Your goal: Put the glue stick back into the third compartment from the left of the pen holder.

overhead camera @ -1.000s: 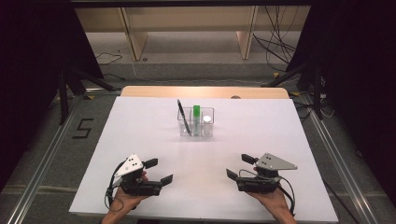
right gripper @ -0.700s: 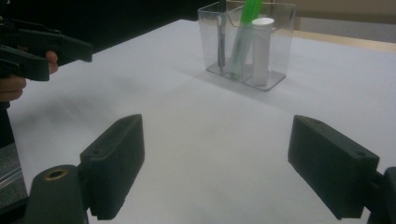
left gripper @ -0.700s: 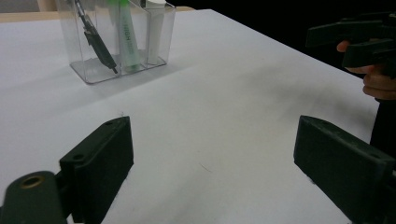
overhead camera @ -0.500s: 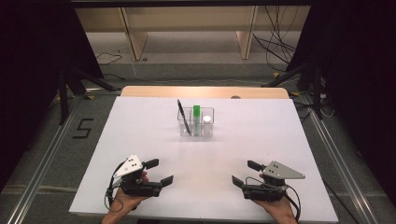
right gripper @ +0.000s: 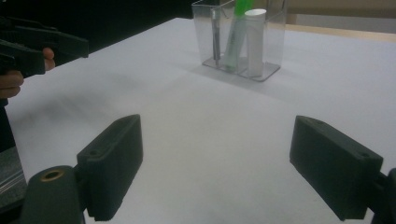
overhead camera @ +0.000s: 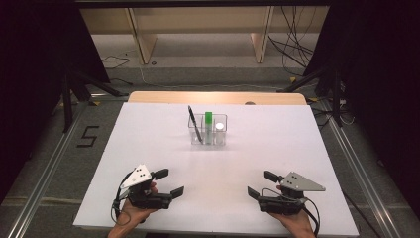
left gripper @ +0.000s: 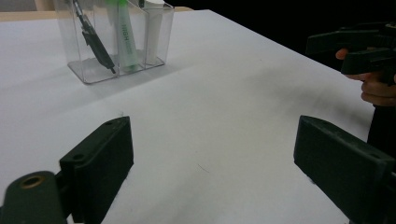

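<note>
A clear three-compartment holder (overhead camera: pixel 208 141) stands at the middle back of the white table (overhead camera: pixel 297 139). In it a black pen (overhead camera: pixel 193 124) leans in the left compartment. A green marker (overhead camera: pixel 209 119) stands in the middle one and a white tube (overhead camera: pixel 219 130) in the right. My left gripper (overhead camera: pixel 169 182) is open near the front left edge, nothing between its jaws. My right gripper (overhead camera: pixel 261 184) is open at the front right, also empty. In the left gripper view the holder (left gripper: pixel 93 70) is far ahead of the open gripper (left gripper: pixel 212 140). The right gripper view has the holder (right gripper: pixel 271 46) beyond its gripper (right gripper: pixel 217 140).
A wooden strip (overhead camera: pixel 218 97) runs along the table's far edge, with a shelf unit and cables on the floor beyond. A "5" mark (overhead camera: pixel 88 136) lies on the floor at the left. Bare white table lies between both grippers and the holder.
My right gripper has drawn back toward the front edge and slightly right, then held still. The left gripper and the holder have not moved.
</note>
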{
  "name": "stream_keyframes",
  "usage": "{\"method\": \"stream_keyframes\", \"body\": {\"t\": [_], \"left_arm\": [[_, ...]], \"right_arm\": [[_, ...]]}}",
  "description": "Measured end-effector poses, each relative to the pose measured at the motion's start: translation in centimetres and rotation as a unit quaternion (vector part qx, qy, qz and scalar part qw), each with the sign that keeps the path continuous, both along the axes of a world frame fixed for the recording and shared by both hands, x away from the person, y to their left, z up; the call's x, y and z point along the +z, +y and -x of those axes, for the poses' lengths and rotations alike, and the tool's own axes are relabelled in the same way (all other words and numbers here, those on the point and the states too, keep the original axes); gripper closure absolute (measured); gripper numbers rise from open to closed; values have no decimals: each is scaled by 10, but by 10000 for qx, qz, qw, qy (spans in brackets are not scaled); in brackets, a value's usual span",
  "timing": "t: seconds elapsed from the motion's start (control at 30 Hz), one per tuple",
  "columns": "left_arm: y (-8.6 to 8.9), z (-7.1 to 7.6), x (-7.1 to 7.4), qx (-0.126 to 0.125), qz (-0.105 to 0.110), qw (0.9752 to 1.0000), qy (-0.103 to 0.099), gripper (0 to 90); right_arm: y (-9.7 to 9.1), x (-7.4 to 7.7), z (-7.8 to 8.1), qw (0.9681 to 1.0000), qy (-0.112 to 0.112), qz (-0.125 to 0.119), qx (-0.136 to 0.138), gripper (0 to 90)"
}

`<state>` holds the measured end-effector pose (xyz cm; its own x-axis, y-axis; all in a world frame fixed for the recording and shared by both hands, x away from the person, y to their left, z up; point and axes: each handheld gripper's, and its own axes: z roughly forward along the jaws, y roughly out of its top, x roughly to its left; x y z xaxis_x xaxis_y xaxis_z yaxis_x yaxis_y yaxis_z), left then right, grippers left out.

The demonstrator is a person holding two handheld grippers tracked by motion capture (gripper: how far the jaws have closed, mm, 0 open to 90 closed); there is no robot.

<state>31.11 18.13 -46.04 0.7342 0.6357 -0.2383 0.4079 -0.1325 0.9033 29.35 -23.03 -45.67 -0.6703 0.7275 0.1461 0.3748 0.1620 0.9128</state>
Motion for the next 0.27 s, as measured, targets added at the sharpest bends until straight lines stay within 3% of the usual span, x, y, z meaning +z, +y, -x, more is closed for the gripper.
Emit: {"method": "stream_keyframes", "body": {"t": [0.27], "left_arm": [[0,0,0,4,-4,10000,5,117]], "right_arm": [[-1,-1,-1,10000,-2,1,-21,182]]}}
